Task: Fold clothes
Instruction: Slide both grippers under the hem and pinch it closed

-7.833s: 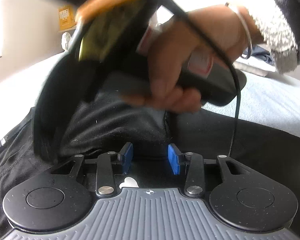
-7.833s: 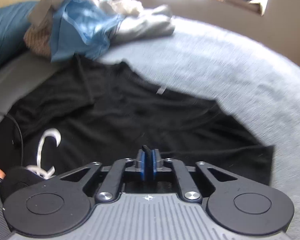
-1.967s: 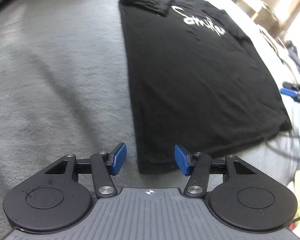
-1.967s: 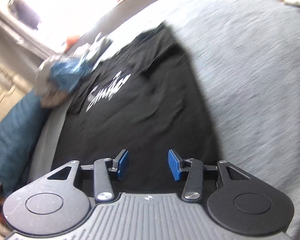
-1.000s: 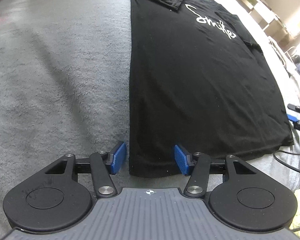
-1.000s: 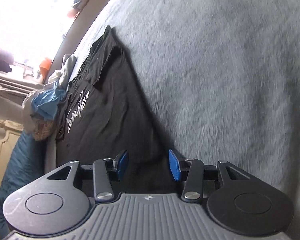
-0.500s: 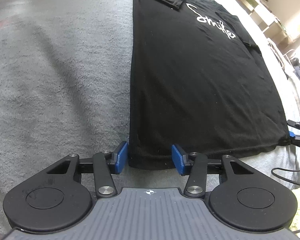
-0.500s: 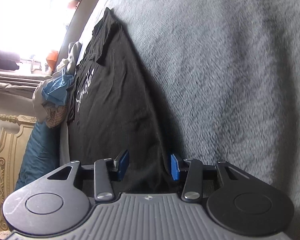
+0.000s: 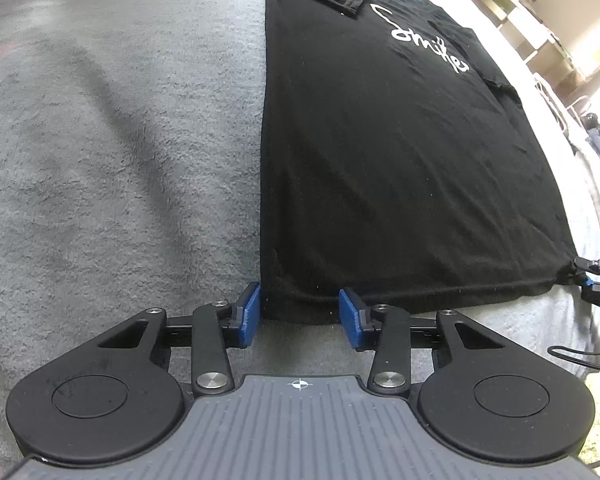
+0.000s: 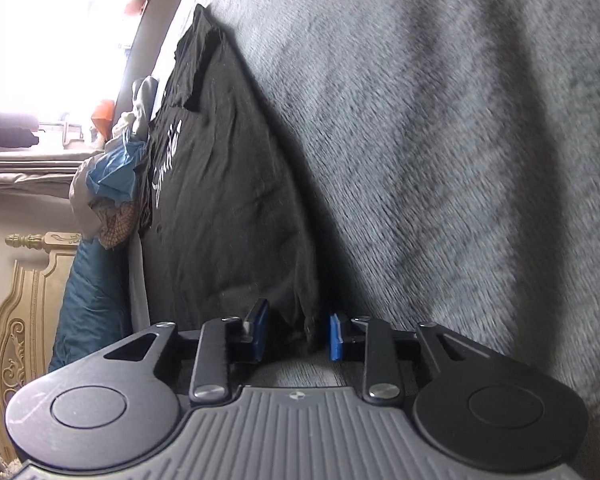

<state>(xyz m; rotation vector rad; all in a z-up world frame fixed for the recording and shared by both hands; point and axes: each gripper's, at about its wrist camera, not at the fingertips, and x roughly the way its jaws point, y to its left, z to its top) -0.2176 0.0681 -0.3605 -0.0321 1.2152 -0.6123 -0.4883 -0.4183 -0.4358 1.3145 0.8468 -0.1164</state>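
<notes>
Both sets of jaws have just been closing on the hem corners of the black printed cotton T-shirt lying flat on the grey fleece bed. My left gripper is half spread around its corner; my right gripper is narrower, with cloth bunched between but not pinched yet. Lift comes next, I reckon.

The T-shirt between and beyond the left gripper's fingers is matt black knit cloth, smooth and flat, with white lettering printed on it. To the left of those fingers the bed cover is grey, fuzzy, fleece-like cloth with a rough nap. The fingers carry matt blue pads that look like rubber or plastic, on dull black plastic links with shiny metal rivets, behind a ribbed grey plastic body. Beyond the right gripper's fingers the same black cloth lies creased. Far left of them stand a carved, glossy gilt headboard and crumpled cloth in a pile.
</notes>
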